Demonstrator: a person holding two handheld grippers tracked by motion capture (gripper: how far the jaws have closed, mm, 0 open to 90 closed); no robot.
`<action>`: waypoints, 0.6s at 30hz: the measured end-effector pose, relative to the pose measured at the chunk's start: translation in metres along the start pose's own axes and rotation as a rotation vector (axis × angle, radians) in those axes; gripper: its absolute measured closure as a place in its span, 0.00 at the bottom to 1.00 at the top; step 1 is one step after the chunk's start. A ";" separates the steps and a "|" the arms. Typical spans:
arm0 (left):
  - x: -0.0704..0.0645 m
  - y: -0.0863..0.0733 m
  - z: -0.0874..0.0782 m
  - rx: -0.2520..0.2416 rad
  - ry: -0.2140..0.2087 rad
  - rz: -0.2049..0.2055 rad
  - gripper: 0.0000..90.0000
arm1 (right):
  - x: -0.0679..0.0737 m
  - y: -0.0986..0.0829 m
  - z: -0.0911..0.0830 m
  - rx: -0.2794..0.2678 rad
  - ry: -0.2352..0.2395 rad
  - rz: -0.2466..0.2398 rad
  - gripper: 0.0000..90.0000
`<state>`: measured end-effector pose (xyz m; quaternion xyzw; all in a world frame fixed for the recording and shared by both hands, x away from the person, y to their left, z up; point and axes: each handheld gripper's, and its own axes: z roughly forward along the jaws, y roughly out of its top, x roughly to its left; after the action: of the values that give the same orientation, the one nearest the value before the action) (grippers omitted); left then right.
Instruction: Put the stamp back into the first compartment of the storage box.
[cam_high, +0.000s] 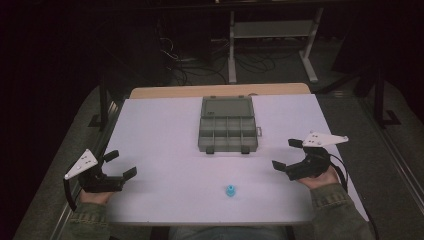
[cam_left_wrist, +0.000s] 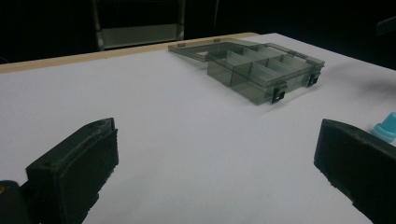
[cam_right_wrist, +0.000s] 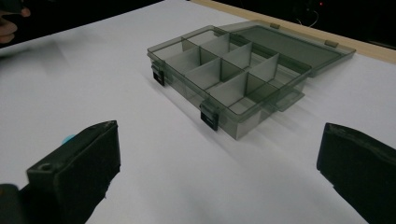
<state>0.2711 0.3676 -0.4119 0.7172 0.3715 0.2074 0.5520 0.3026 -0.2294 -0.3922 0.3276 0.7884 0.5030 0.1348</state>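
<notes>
Resting near the table's (cam_high: 150, 200) side edges, our left gripper (cam_high: 120, 164) and right gripper (cam_high: 285, 154) both have jaws spread wide, empty. Between them, near the front edge, stands the blue cap (cam_high: 230, 190); bare tabletop separates it from the open organizer box (cam_high: 227, 131) beyond.

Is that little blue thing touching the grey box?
Apart. In the high view, bare white table separates the blue piece from the open box.

Dim, dark surroundings; the white table (cam_high: 165, 150) is evenly lit, shadows soft, near foreground blurred.
</notes>
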 end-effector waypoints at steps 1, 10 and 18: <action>0.000 0.000 0.000 -0.001 -0.001 -0.001 0.00 | 0.001 0.001 0.001 -0.001 0.005 -0.005 0.00; -0.001 0.000 0.000 -0.005 -0.003 -0.007 0.00 | 0.012 0.011 0.012 0.009 0.040 -0.042 0.00; -0.001 0.000 0.000 -0.005 -0.002 -0.005 0.00 | 0.023 0.017 0.021 0.020 0.070 -0.060 0.00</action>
<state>0.2705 0.3672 -0.4113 0.7151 0.3721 0.2061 0.5546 0.3029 -0.1946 -0.3839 0.2876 0.8071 0.5018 0.1189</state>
